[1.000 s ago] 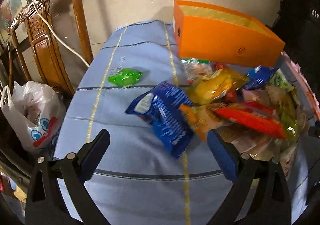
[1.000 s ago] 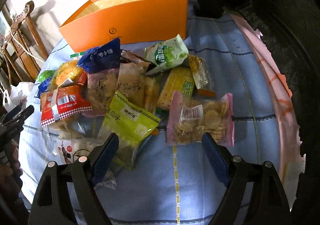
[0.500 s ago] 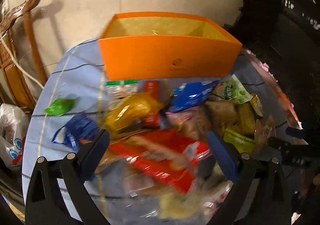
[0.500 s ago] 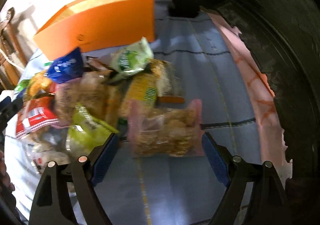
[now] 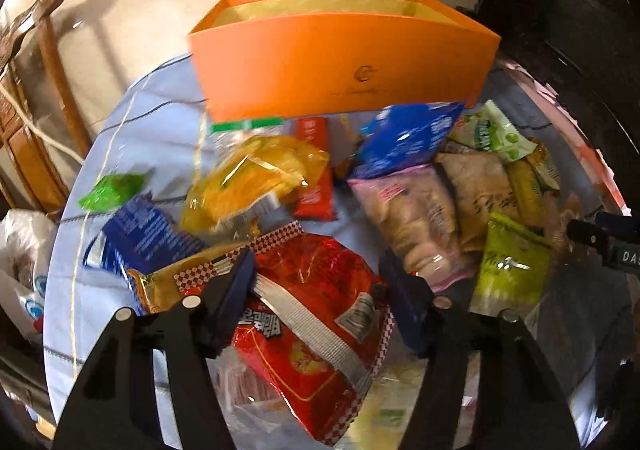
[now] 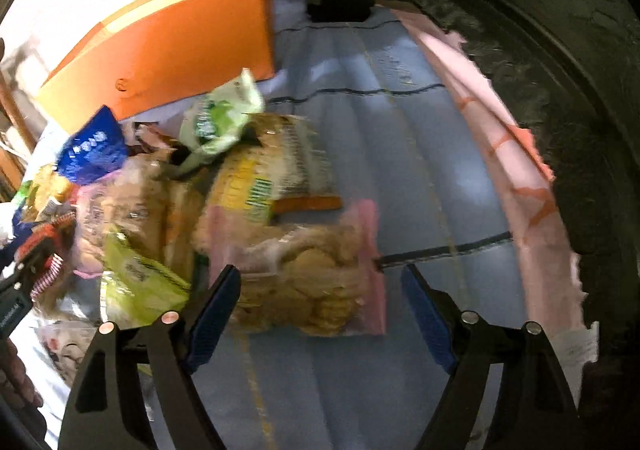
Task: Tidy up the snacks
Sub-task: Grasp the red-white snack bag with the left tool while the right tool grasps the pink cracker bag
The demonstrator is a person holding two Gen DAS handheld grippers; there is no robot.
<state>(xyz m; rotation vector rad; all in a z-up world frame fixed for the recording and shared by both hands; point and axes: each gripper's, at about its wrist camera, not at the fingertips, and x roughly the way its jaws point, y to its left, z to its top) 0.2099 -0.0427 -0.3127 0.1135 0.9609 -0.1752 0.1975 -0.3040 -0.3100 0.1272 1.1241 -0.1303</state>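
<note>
Left tongs: the left gripper (image 5: 320, 290) is spread wide, its blue ribbed pads (image 5: 236, 290) on either side of a red packet, touching or not I cannot tell.
Red packet: the red packet (image 5: 320, 310) is glossy crinkled foil with a red-and-white checked edge and a silver band, lying on top of the pile at the near edge.
Right tongs: the right gripper (image 6: 320, 310) gapes open too, one blue pad (image 6: 212, 314) by the left edge of a pink bag, the other clear of it over bare cloth.
Pink bag: the pink bag (image 6: 316, 270) is soft clear-and-pink film, lumpy with round pale biscuits, flat on the cloth.
Snack pile: a loose heap in the middle of the table, just in front of the box; a puffy yellow bag (image 5: 256, 182), a flat blue packet (image 5: 404, 134), a lime-green pouch (image 5: 512, 266), a white-and-green sachet (image 6: 220, 114), all shiny plastic, blurred in places.
Stray pieces: a small bright green wrapper (image 5: 110, 190) sits apart on the left, a dark blue packet (image 5: 140, 238) just beside the heap.
Box: the orange box (image 5: 340, 58) is smooth card, long, rectangular and open-topped with a yellow lining, upright at the far side.
Tablecloth: the tablecloth (image 6: 400, 130) is pale blue woven fabric with dark and yellow lines.
Chair: a carved wooden chair (image 5: 44, 50) stands left of the table.
</note>
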